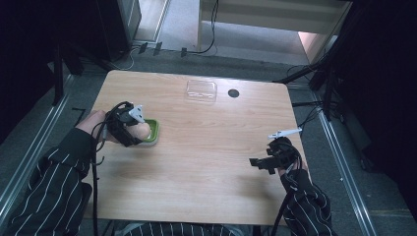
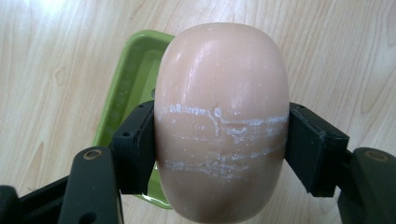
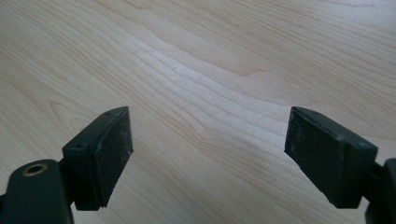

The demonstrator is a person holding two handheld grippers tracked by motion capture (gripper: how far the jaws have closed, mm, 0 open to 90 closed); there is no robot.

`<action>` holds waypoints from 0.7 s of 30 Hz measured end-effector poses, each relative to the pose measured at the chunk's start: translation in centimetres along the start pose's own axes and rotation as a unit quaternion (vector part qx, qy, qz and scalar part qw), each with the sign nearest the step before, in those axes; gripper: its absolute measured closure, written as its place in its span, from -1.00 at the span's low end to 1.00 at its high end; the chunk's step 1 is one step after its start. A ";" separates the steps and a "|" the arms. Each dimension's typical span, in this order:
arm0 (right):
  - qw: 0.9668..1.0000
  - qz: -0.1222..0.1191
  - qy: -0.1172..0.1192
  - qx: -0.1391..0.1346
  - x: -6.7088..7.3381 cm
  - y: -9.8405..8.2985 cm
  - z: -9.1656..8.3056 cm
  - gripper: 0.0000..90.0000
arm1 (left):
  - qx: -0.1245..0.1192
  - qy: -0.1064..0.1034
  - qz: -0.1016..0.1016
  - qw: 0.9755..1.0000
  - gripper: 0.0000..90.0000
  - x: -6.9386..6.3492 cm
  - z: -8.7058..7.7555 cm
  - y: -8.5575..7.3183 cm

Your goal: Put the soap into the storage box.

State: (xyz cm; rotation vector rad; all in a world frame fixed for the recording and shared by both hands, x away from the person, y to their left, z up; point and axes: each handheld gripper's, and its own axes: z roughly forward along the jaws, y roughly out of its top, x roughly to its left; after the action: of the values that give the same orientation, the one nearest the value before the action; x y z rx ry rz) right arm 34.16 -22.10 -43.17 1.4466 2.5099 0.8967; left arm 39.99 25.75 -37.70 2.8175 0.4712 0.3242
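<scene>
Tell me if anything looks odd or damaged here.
The soap bar in the left tool has whitish scuffed streaks across its middle, level with the pads. Otherwise nothing stands out: the green dish sits flat on the table.

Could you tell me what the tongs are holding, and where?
The left tongs clamp a soap bar across its middle; the right tongs stand open on nothing.

You are seated at a recording rig in a lab or studio space, not a home. The pale wooden table (image 1: 196,147) stands alone on grey carpet, hemmed in by black curtains at the left and right edges of the frame. Metal rails (image 1: 344,162) run along both sides, and loose cables (image 1: 211,29) trail across the floor at the top centre.
</scene>
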 end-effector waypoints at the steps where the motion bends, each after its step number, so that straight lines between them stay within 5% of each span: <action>1: 1.000 -0.001 0.001 0.000 0.0 0.0 0.0 -0.65 | -0.003 0.000 0.001 1.000 -0.25 0.2 0.0 0.0; 21: 1.000 0.003 0.000 -0.001 0.0 0.0 0.0 -0.65 | -0.010 0.006 0.012 1.000 -0.25 2.1 0.2 0.8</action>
State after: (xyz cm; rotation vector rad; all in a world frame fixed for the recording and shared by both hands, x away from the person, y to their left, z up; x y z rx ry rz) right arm 34.16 -22.07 -43.19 1.4540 2.5058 0.8990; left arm 42.24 25.71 -37.29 2.8056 0.4357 0.3478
